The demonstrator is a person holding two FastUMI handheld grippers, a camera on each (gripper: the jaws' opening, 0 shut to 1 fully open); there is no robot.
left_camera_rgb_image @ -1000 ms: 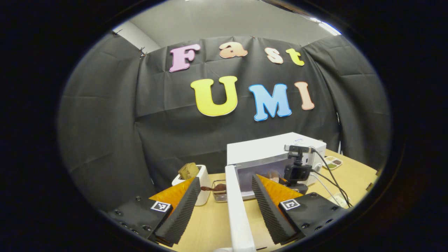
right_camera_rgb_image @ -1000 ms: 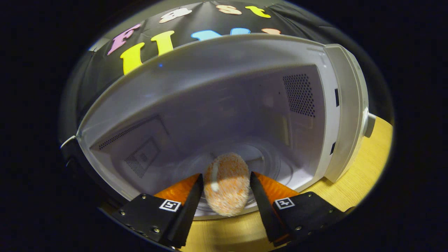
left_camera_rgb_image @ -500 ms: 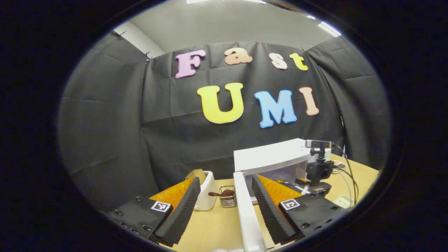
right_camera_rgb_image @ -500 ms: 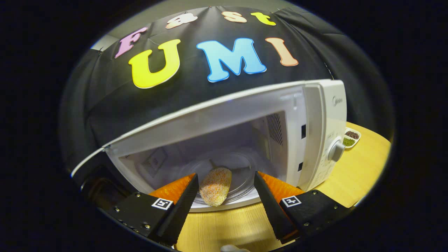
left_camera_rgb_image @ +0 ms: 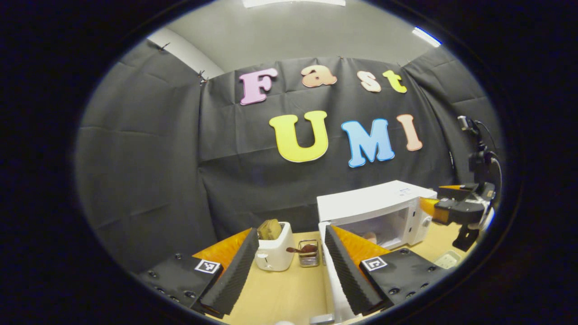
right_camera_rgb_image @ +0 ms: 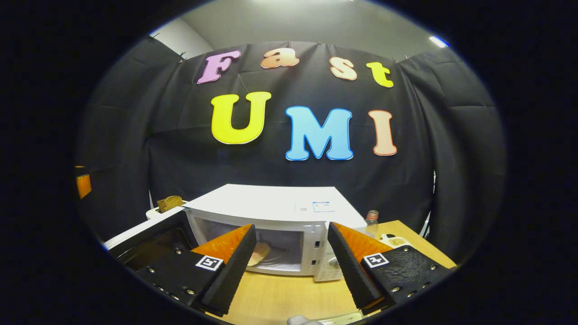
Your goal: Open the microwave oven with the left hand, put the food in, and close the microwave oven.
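In the left gripper view, the left gripper [left_camera_rgb_image: 289, 266] has its fingers spread apart with nothing between them, above the wooden table [left_camera_rgb_image: 284, 293]. The white microwave oven [left_camera_rgb_image: 377, 214] stands at about 4 o'clock from the view's centre, its cavity exposed. Its open door [left_camera_rgb_image: 335, 280] is seen edge-on, running toward the camera just beside the inner face of this gripper's right-hand finger; whether the two touch cannot be told. Inside the cavity a pale piece of food [left_camera_rgb_image: 370, 236] shows. At 6 o'clock a white toaster [left_camera_rgb_image: 274, 253] holds a slice of bread [left_camera_rgb_image: 269, 229], and a small wire basket [left_camera_rgb_image: 309, 255] sits between toaster and oven. The right gripper [left_camera_rgb_image: 434, 210] shows at 3 o'clock, off the oven's right side.

In the right gripper view, the right gripper [right_camera_rgb_image: 291, 266] is also spread wide and holds nothing, hovering well back from the microwave oven [right_camera_rgb_image: 271, 225]. The food [right_camera_rgb_image: 258, 253] lies inside on the turntable, and the door [right_camera_rgb_image: 140, 241] hangs open at 8 o'clock. A small bottle [right_camera_rgb_image: 371, 221] stands at the oven's right.
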